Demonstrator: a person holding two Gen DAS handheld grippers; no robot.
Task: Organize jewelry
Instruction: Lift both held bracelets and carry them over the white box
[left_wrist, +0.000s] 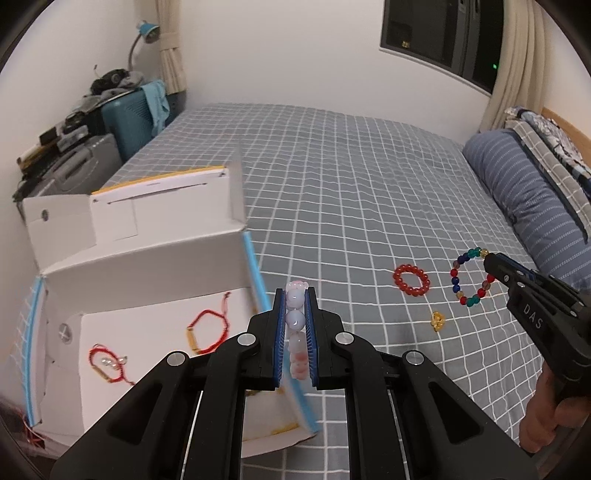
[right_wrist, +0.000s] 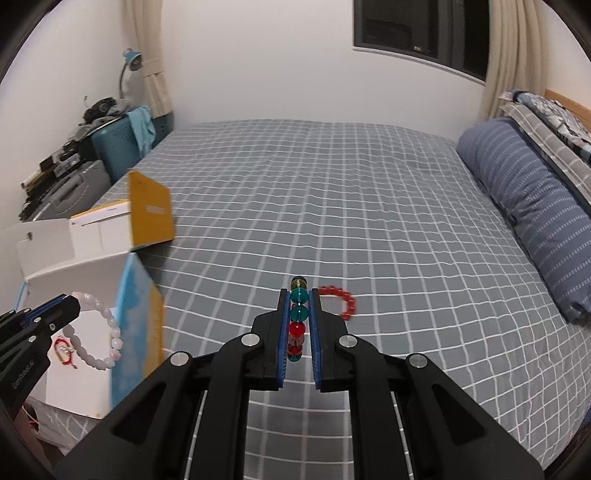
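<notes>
Two tongs, each clamped on a beaded bracelet, held above a bed (left_wrist: 351, 166) with a grey sheet checked in white. Far left, off the bed's edge: grey and teal cases (left_wrist: 125, 114) piled with dark clutter, and a blue gooseneck lamp (left_wrist: 147, 31) against the wall. Left on the bed: an open white cardboard box (left_wrist: 147, 266) with blue and yellow outer faces, its flaps raised. On the box floor lie two red cord bracelets, one at the left with small clear beads (left_wrist: 107, 363), one nearer the middle with gold tube sections (left_wrist: 207, 330). Centre: left tongs (left_wrist: 295, 314), jaws narrow and pressed on a pale pink and white bead bracelet (left_wrist: 295, 319), held near the box's right wall; in the right wrist view the bracelet (right_wrist: 99, 332) hangs as an open loop from the tongs (right_wrist: 70, 301) in front of the box opening. Right of centre, lying on the sheet: a red bead bracelet (left_wrist: 412, 278), and nearer the camera a small yellow piece (left_wrist: 437, 320), kind not clear. Further right: right tongs (left_wrist: 489, 258), jaws narrow and closed on a multicoloured bead bracelet (left_wrist: 469, 277) of red, teal, blue and amber beads, hanging clear of the sheet, with a hand (left_wrist: 546, 417) on the grip. Far right: a blue striped pillow (left_wrist: 524, 184), folded bedding and curtains below a dark window.
</notes>
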